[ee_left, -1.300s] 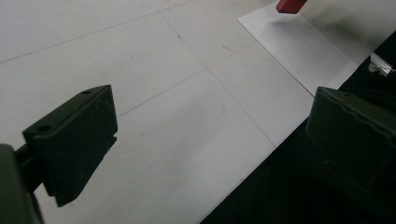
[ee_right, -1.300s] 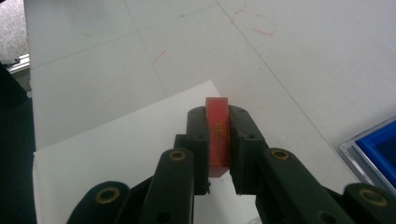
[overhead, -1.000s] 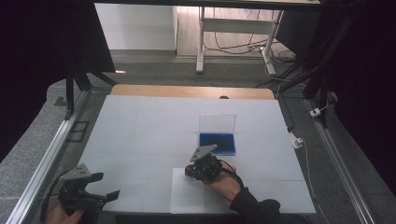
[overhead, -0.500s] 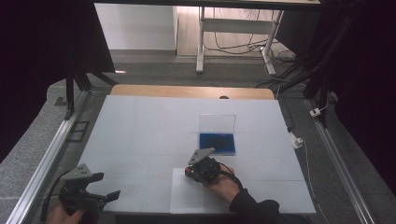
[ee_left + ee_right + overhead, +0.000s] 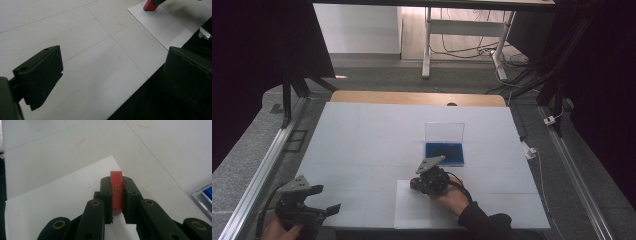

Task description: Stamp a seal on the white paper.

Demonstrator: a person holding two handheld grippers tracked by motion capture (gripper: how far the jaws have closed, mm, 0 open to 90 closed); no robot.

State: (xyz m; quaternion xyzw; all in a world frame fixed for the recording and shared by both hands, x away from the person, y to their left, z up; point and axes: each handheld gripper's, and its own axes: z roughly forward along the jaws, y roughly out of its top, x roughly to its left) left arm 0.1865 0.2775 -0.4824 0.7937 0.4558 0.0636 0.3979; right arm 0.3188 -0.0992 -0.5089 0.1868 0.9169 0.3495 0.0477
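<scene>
A person's right gripper presses a small red stamp down at the far left corner of a white sheet of paper lying at the near edge of the table. In the right gripper view the stamp stands upright between the two black jaws, its long axis running straight up from the paper, and the jaws are drawn in tight against its flat sides, pinching it. Whether its foot actually touches the paper cannot be told from here. Just beyond the paper, to its far right, sits the open blue ink pad, its clear lid tilted up behind it; the stamp is near it but apart, and the right hand is by far the closer of the two. The left gripper hovers well to the left of the paper, near the table's front edge, with its jaws spread wide and nothing between them. From its own view the red stamp shows at the paper's corner, off beyond its right jaw
</scene>
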